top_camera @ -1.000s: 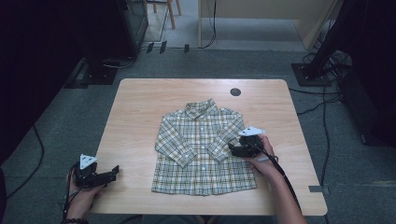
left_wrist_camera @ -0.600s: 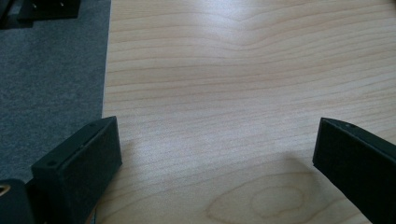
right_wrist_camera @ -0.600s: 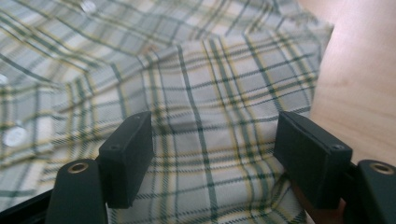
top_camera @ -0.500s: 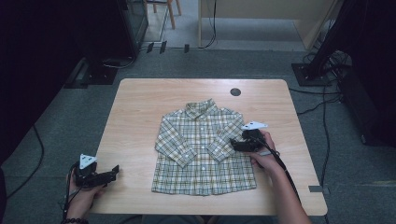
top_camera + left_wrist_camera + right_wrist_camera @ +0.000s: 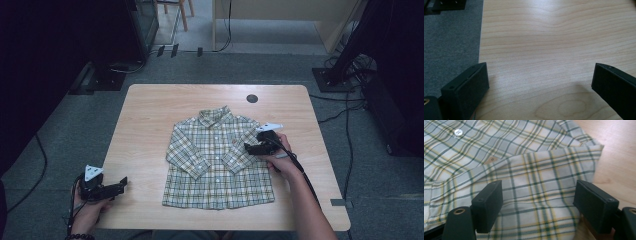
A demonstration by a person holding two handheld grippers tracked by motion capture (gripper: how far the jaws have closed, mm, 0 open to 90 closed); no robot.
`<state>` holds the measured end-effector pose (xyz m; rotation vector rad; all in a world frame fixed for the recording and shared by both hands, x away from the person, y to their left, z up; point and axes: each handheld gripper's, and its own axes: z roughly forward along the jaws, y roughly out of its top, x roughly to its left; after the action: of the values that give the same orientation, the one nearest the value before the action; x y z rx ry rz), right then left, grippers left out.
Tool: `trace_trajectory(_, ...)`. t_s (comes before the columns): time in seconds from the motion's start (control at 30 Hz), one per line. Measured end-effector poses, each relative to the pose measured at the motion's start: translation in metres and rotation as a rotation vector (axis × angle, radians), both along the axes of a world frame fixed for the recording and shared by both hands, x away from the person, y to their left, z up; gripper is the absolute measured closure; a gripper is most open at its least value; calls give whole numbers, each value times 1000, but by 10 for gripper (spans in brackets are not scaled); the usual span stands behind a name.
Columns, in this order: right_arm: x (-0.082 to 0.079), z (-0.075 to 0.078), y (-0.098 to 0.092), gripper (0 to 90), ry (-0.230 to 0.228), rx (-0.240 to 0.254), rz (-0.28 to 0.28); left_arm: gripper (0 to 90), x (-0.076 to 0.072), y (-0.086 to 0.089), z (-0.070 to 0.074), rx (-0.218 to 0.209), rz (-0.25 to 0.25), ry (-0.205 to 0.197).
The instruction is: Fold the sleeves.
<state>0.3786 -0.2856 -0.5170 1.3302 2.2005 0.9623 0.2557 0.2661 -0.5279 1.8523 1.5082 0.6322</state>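
A plaid shirt [image 5: 216,160] lies flat, buttoned side up, in the middle of the table [image 5: 150,115], collar toward the far edge, both sleeves folded in over the front. The right gripper [image 5: 248,147] hovers at the shirt's right sleeve, pointing toward its middle. In the right gripper view the jaws stand wide with the sleeve [image 5: 544,195] lying loose between and below them; they have just been opening, and the pads press on no cloth. The bottom of that view cuts off the sleeve's near part, so whether the jaw tips touch the fabric cannot be told. A white button [image 5: 458,132] and a brownish spot [image 5: 491,159] show on the shirt front beyond.

The left gripper [image 5: 120,184] rests at the table's near left corner, well apart from the shirt, its jaws wide over bare wood [image 5: 549,50] in the left gripper view, with grey carpet [image 5: 449,50] past the edge. The hand [image 5: 90,212] holding it is cut off by the bottom of the high view. A dark round disc [image 5: 252,98] sits near the far edge; what it is cannot be made out. The room's left side is too dark to read.
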Motion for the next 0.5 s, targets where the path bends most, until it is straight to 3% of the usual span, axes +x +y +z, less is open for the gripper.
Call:
trace_trajectory(0.13,6,5,0,232,-28,29,-7,15,1,0,0,2,-2,0)
trace_trajectory(0.3,19,-2,-1,229,14,42,-3,15,1,0,0,0,-2,0)
trace_trajectory(0.37,20,-3,-1,225,10,22,6,15,1,0,0,-2,-2,0)
trace_trajectory(0.5,24,1,-2,228,-20,59,-23,15,1,1,0,-3,-3,0)
